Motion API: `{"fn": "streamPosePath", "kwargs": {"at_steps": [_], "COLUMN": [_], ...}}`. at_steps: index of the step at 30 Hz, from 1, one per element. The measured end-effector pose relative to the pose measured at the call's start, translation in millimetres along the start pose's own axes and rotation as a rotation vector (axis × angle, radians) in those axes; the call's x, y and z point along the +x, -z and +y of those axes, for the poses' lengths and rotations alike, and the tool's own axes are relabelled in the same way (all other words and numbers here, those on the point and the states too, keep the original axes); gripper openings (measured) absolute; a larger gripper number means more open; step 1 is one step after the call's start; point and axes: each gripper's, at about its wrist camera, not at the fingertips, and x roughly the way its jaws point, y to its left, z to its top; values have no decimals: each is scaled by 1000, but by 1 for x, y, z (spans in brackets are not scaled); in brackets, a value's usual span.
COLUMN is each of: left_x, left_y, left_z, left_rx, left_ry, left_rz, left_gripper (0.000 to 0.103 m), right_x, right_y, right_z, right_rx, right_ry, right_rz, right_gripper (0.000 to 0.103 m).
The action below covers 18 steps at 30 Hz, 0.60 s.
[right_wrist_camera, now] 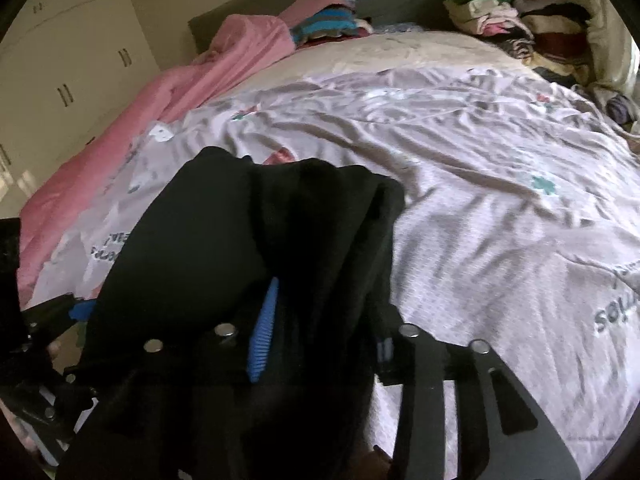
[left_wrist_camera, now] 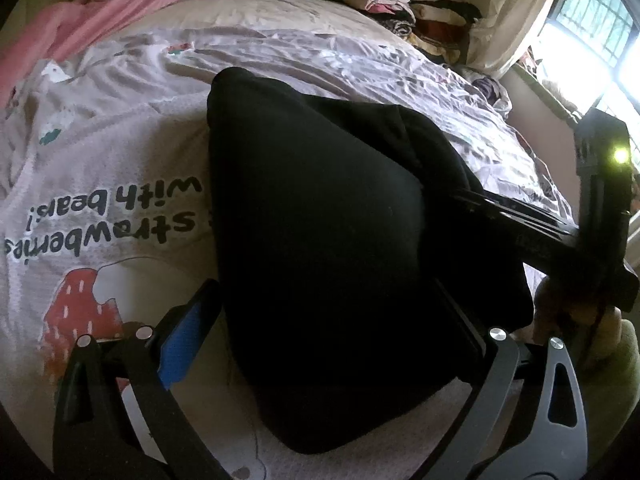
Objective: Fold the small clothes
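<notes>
A black garment (left_wrist_camera: 320, 240) lies bunched on the printed bedsheet (left_wrist_camera: 100, 152). In the left wrist view it fills the space between my left gripper's (left_wrist_camera: 328, 320) wide-open jaws; the blue left pad (left_wrist_camera: 184, 340) shows, the right pad is hidden by cloth. The right gripper comes in from the right (left_wrist_camera: 520, 224), its tip buried in the cloth. In the right wrist view the black garment (right_wrist_camera: 248, 248) drapes over my right gripper (right_wrist_camera: 324, 320), cloth between its blue pads (right_wrist_camera: 264, 320); whether the jaws grip the cloth does not show.
Pink blanket (right_wrist_camera: 160, 112) along the bed's left side. Stacks of folded clothes (right_wrist_camera: 500, 20) at the headboard, more (right_wrist_camera: 328, 20) near the pink blanket. White wardrobe (right_wrist_camera: 60, 60) at left. Window (left_wrist_camera: 592, 28) at right.
</notes>
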Motion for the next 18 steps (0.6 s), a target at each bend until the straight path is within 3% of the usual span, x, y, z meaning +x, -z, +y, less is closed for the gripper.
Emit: {"fn": "streamPosePath", "kwargs": {"at_steps": [4, 11, 18], "left_x": [-2, -9, -18], "left_y": [1, 5, 7], "left_z": [-2, -4, -6], "left_rx": [7, 15, 24], "left_ry": [-11, -22, -32], "left_rz": [-1, -6, -19], "left_gripper": [93, 93, 93], "right_x": [-9, -32, -73], "right_y": [5, 14, 20], "right_z": [0, 0, 7], "right_rx": [21, 42, 25], "right_ry": [50, 62, 96], "right_rz": [-9, -41, -137], "right_gripper": [54, 62, 79]}}
